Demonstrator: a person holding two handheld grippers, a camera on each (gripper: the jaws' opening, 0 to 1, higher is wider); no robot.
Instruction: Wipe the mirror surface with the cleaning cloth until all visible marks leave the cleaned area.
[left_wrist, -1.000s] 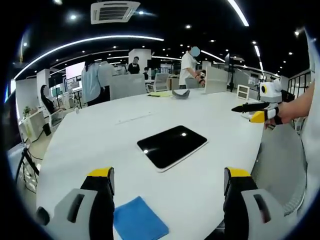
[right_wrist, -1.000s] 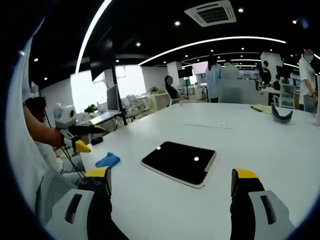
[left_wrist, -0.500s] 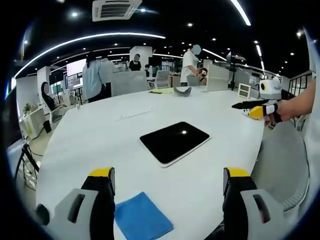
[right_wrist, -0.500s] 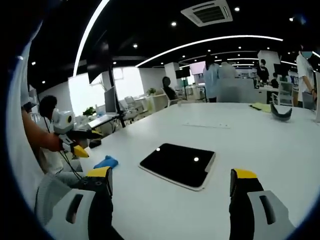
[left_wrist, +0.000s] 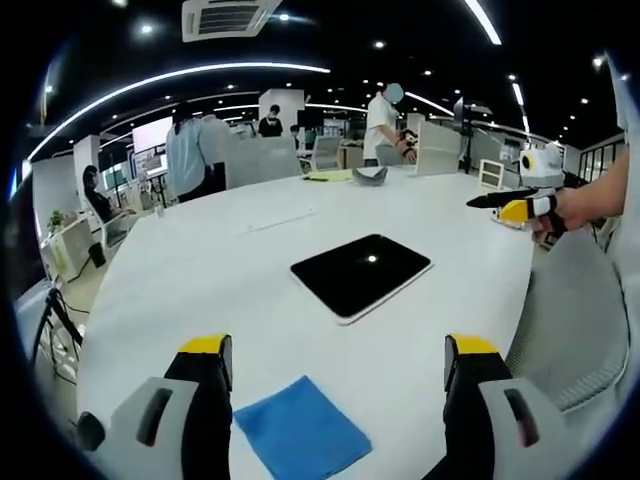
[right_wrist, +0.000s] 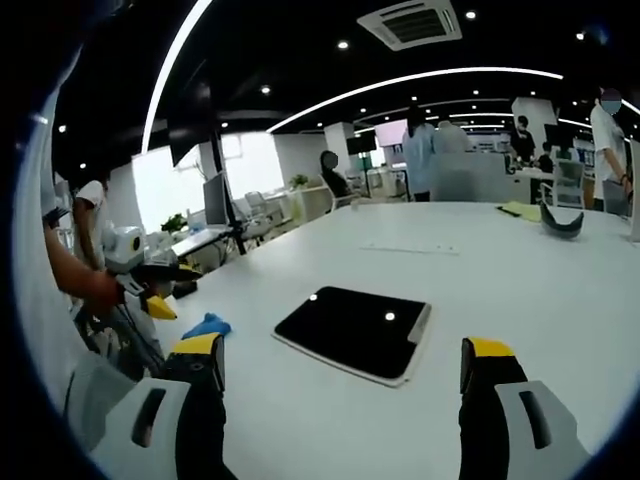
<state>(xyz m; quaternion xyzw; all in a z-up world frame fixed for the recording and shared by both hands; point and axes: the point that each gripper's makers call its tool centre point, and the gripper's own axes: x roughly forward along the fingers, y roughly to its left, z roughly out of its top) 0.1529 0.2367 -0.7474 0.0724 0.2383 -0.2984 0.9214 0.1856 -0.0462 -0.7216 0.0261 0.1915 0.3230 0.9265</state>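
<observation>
A dark rectangular mirror (left_wrist: 361, 275) with a white rim lies flat on the white round table (left_wrist: 220, 270); the right gripper view has the mirror (right_wrist: 352, 331) at mid-table. A blue cleaning cloth (left_wrist: 301, 438) lies near the table's front edge, between my left gripper's jaws. My left gripper (left_wrist: 332, 375) is open above the cloth, holding nothing. My right gripper (right_wrist: 342, 375) is open and empty, short of the mirror. In the left gripper view the right gripper (left_wrist: 512, 207) shows at far right, held in a hand. The left gripper (right_wrist: 150, 292) and the cloth (right_wrist: 206, 326) appear at the left of the right gripper view.
Far across the table (right_wrist: 560, 300) lie a dark curved object (left_wrist: 369, 175), yellow papers (left_wrist: 325, 176) and a thin strip (left_wrist: 277, 222). Several people stand among desks and monitors behind. A grey mesh chair (left_wrist: 560, 320) stands at the table's right edge.
The left gripper view has drawn back and tilted, so the cloth shows more fully and the mirror sits farther right. The right gripper view has barely shifted. Nothing was grasped.
</observation>
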